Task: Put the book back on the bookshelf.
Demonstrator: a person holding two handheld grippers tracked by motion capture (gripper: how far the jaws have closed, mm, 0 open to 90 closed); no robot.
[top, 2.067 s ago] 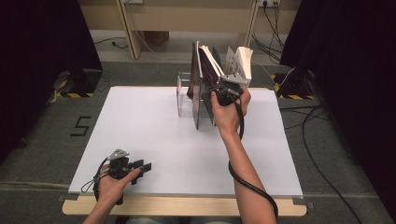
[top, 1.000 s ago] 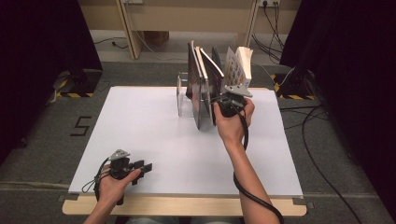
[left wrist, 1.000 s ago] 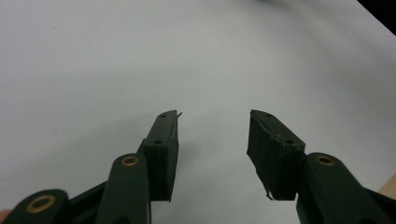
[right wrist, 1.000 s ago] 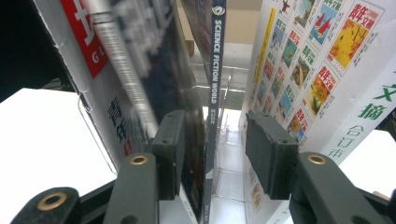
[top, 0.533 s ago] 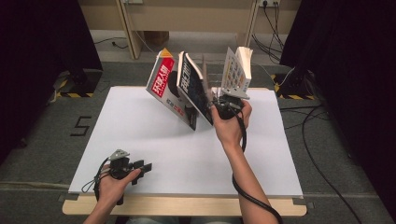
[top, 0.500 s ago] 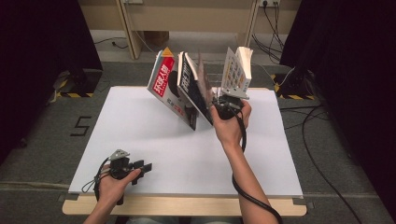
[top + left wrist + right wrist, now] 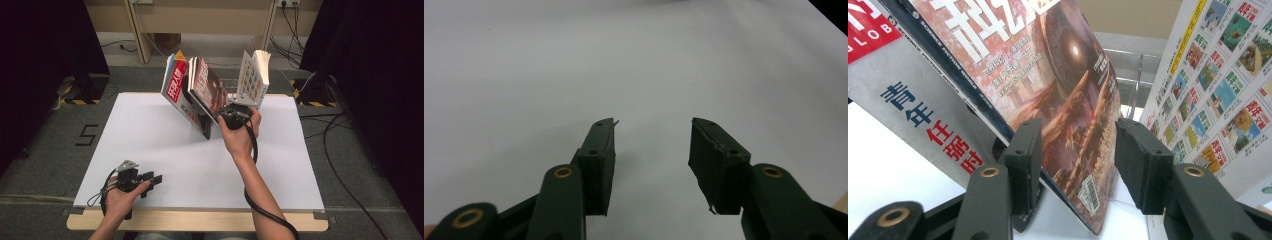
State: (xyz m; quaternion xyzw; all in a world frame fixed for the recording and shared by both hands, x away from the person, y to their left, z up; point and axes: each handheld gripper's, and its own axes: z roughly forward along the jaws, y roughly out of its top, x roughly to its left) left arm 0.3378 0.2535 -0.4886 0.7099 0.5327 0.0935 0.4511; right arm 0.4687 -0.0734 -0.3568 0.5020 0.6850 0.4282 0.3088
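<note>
My right gripper, jaws apart, straddles the dark magazine left of the rack, apparently to grab it, while my left gripper idles open.

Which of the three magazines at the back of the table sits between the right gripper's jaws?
The middle one, the magazine with the reddish-brown sci-fi cover; the open right gripper straddles its lower edge. The red-and-white magazine leans farther left, the colourful grid-cover one stands right.

The floor mat bears "5"; the red magazine perhaps "GLOB".
</note>
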